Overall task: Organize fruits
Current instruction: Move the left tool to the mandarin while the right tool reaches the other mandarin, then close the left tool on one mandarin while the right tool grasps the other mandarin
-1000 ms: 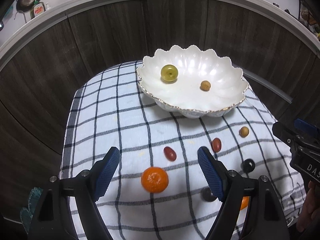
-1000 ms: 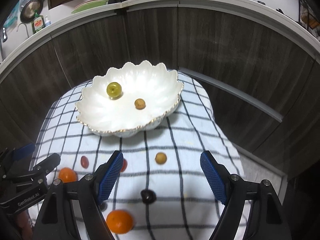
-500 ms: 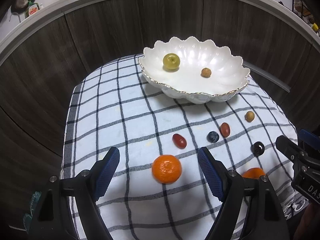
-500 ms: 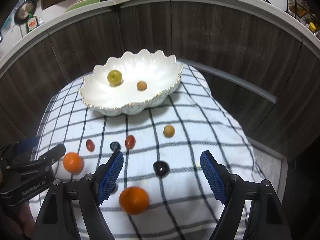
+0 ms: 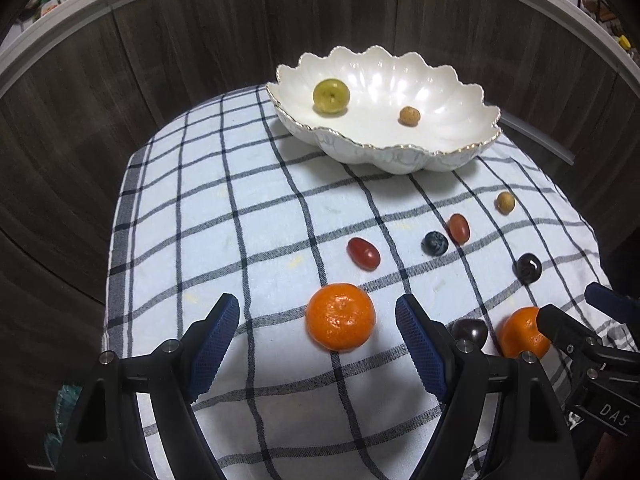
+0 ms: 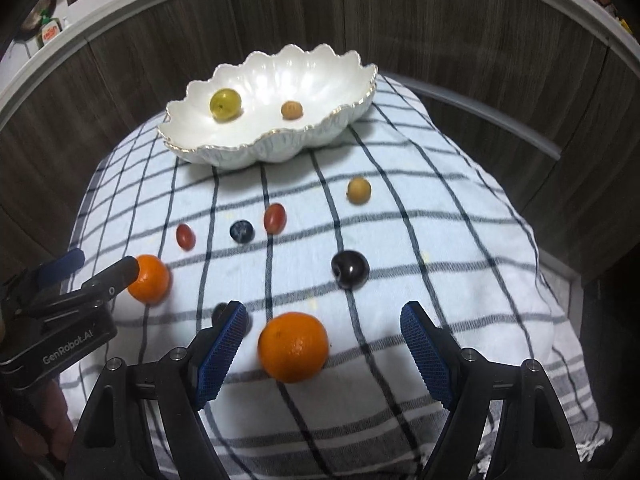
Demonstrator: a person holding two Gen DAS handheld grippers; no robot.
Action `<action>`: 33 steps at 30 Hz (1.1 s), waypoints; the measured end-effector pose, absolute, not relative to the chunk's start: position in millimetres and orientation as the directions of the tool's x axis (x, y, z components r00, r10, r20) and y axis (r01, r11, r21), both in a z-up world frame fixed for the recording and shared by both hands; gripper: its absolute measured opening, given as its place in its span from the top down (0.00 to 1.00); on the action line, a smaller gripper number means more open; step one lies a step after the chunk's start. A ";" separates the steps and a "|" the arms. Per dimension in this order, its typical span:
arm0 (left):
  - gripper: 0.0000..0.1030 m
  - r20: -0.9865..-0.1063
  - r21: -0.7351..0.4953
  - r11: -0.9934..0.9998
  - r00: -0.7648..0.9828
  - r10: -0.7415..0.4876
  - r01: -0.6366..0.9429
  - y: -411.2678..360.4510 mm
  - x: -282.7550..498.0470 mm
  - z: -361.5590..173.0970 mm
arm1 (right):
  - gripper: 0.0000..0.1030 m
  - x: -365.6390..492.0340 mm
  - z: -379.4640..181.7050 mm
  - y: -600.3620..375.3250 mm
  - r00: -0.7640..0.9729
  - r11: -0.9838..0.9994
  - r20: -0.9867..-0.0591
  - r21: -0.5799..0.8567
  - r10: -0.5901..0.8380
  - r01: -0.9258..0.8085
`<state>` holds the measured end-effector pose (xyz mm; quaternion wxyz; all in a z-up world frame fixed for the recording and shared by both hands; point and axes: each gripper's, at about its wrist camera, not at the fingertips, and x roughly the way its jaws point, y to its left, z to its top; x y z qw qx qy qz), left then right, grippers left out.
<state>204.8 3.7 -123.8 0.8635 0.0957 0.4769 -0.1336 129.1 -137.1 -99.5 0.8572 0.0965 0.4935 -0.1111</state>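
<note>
A white scalloped bowl (image 5: 400, 152) (image 6: 260, 148) at the back of the checked cloth holds a green fruit (image 5: 331, 96) and a small brown one (image 5: 409, 115). Loose on the cloth lie two mandarins, two red grape tomatoes (image 5: 363, 254) (image 5: 458, 228), a blueberry (image 5: 435, 243), a tan longan (image 5: 505, 202) and two dark fruits (image 5: 528, 267) (image 5: 469, 330). My left gripper (image 5: 318, 312) is open, with one mandarin (image 5: 340, 322) just ahead between its fingertips, untouched. My right gripper (image 6: 322, 320) is open around the other mandarin (image 6: 293, 347), which lies nearer its left finger.
The checked cloth (image 5: 240, 208) drapes over a small round table and drops off on all sides. A dark wood-panelled counter wall (image 5: 180, 60) curves behind it. Each gripper shows at the edge of the other's view, close beside it.
Both grippers have come down and closer to the cloth. Each mandarin now sits larger and between the fingertips. The fruits themselves have not moved.
</note>
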 end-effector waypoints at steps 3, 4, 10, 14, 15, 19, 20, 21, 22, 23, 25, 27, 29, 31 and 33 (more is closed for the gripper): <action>0.22 -0.854 0.036 0.943 0.500 -0.143 0.331 3.0 205.8 -129.5 | 0.22 128.7 -104.7 -136.6 0.473 0.956 -0.876 0.055 -0.092 0.288; 0.22 -0.856 0.034 0.942 0.496 -0.145 0.334 2.5 206.3 -131.4 | 0.22 128.7 -107.1 -136.3 0.466 0.956 -0.880 0.057 -0.088 0.287; 0.22 -0.864 0.026 0.938 0.480 -0.153 0.346 0.3 210.4 -140.0 | 0.22 130.5 -114.5 -133.0 0.446 0.958 -0.892 0.058 -0.076 0.280; 0.23 -0.871 0.021 0.935 0.466 -0.156 0.353 0.9 213.0 -147.0 | 0.23 132.5 -118.6 -131.0 0.436 0.961 -0.897 0.059 -0.068 0.270; 0.24 -0.872 0.019 0.935 0.463 -0.158 0.355 1.4 213.2 -148.2 | 0.23 133.1 -120.3 -130.5 0.432 0.961 -0.899 0.059 -0.065 0.269; 0.34 -0.878 0.010 0.932 0.450 -0.166 0.363 1.1 216.1 -153.4 | 0.23 135.7 -127.2 -129.3 0.414 0.961 -0.908 0.060 -0.060 0.270; 0.36 -0.879 0.008 0.931 0.447 -0.167 0.365 0.7 216.9 -154.4 | 0.23 135.9 -128.7 -129.4 0.410 0.961 -0.910 0.060 -0.058 0.270; 0.38 -0.880 0.006 0.930 0.443 -0.170 0.369 0.5 217.5 -155.5 | 0.25 136.2 -130.1 -129.4 0.406 0.961 -0.912 0.061 -0.057 0.271; 0.41 -0.881 0.003 0.928 0.440 -0.173 0.373 0.0 218.0 -156.6 | 0.30 136.7 -131.7 -129.3 0.402 0.961 -0.914 0.063 -0.053 0.269; 0.43 -0.883 0.002 0.926 0.435 -0.175 0.377 -0.5 218.6 -158.4 | 0.31 137.3 -133.4 -129.0 0.398 0.962 -0.916 0.067 -0.047 0.266; 0.47 -0.888 -0.002 0.924 0.425 -0.178 0.383 -1.3 219.6 -162.2 | 0.34 138.2 -135.4 -128.2 0.397 0.963 -0.917 0.074 -0.036 0.260; 0.52 -0.892 -0.015 0.921 0.411 -0.189 0.390 -1.9 220.1 -165.3 | 0.38 139.1 -136.1 -126.5 0.398 0.965 -0.917 0.080 -0.027 0.250; 0.55 -0.893 -0.023 0.919 0.405 -0.196 0.395 -2.7 219.8 -167.4 | 0.43 140.2 -137.4 -124.4 0.397 0.967 -0.918 0.089 -0.014 0.240; 0.57 -0.891 -0.019 0.917 0.410 -0.197 0.399 -3.7 218.9 -167.3 | 0.48 140.7 -138.9 -124.4 0.397 0.966 -0.918 0.107 0.005 0.235; 0.58 -0.890 -0.018 0.917 0.411 -0.196 0.398 -4.0 218.9 -166.9 | 0.55 140.6 -138.7 -123.8 0.401 0.966 -0.916 0.120 0.019 0.228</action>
